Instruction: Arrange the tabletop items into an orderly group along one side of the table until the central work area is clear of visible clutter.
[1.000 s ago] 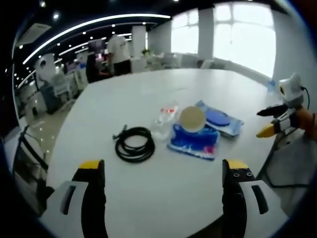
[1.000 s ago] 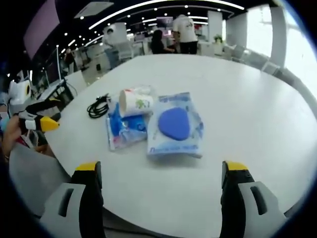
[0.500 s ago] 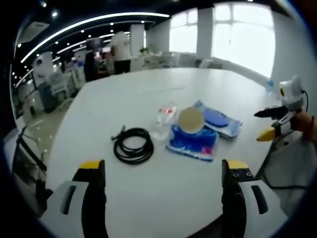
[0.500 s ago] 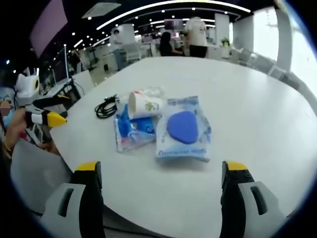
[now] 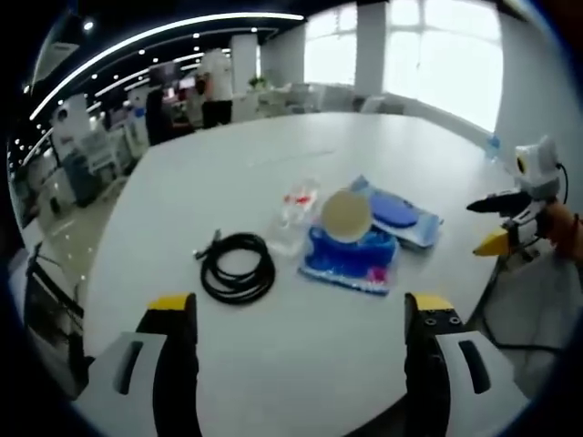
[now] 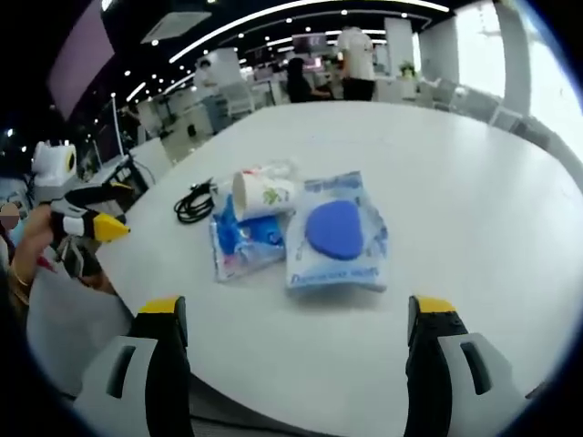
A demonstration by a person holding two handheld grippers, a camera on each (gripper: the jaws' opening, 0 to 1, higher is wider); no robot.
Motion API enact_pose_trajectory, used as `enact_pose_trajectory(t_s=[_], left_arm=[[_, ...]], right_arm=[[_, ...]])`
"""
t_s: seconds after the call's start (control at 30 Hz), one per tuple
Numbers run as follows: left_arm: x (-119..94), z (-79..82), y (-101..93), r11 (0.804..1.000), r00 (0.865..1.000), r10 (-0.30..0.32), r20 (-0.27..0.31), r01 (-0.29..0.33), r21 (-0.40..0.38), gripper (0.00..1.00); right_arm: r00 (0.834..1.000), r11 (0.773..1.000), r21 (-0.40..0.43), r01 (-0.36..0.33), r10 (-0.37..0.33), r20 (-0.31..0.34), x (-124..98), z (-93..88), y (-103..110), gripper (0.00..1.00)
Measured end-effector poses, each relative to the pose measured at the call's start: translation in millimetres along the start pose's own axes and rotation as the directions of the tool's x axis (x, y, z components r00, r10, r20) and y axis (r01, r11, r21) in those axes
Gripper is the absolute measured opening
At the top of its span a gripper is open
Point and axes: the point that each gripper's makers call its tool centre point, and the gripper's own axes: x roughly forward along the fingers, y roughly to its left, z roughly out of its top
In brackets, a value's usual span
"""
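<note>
A large white worktop (image 5: 273,346) stands in a bright office hall with people far behind. Near its middle lie a coiled black cable (image 5: 237,269), a paper cup (image 5: 346,215) on its side upon a blue packet (image 5: 351,259), and just beside it a clear bag with a blue disc (image 6: 337,232). The left gripper (image 5: 296,364) and the right gripper (image 6: 296,364) both hang above the near edge, jaws wide apart, holding nothing.
</note>
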Motion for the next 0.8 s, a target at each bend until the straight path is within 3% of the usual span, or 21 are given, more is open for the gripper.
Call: enact_pose_trajectory(t_s=[0.47, 0.53, 0.67, 0.8], left_arm=[[16, 24.9, -1.8, 0.999, 1.000, -0.018, -0.001, 0.018, 0.036, 0.89], [20, 32.5, -1.8, 0.999, 0.999, -0.020, 0.029, 0.019, 0.029, 0.90], [27, 33.3, -0.8, 0.998, 1.000, -0.026, -0.008, 0.026, 0.064, 0.89], [32, 38.0, 3.4, 0.998, 0.999, -0.031, -0.008, 0.032, 0.059, 0.89]], right_arm=[[0.999, 0.999, -0.032, 0.000, -0.001, -0.033, 1, -5.6, 1, 0.99], [0.999, 0.999, -0.036, 0.000, -0.001, -0.038, 1, -6.5, 1, 0.99], [0.999, 0.999, -0.045, -0.004, 0.001, -0.054, 3, -9.9, 2, 0.99], [0.996, 0.998, -0.058, -0.006, 0.001, -0.085, 6, -15.9, 3, 0.99]])
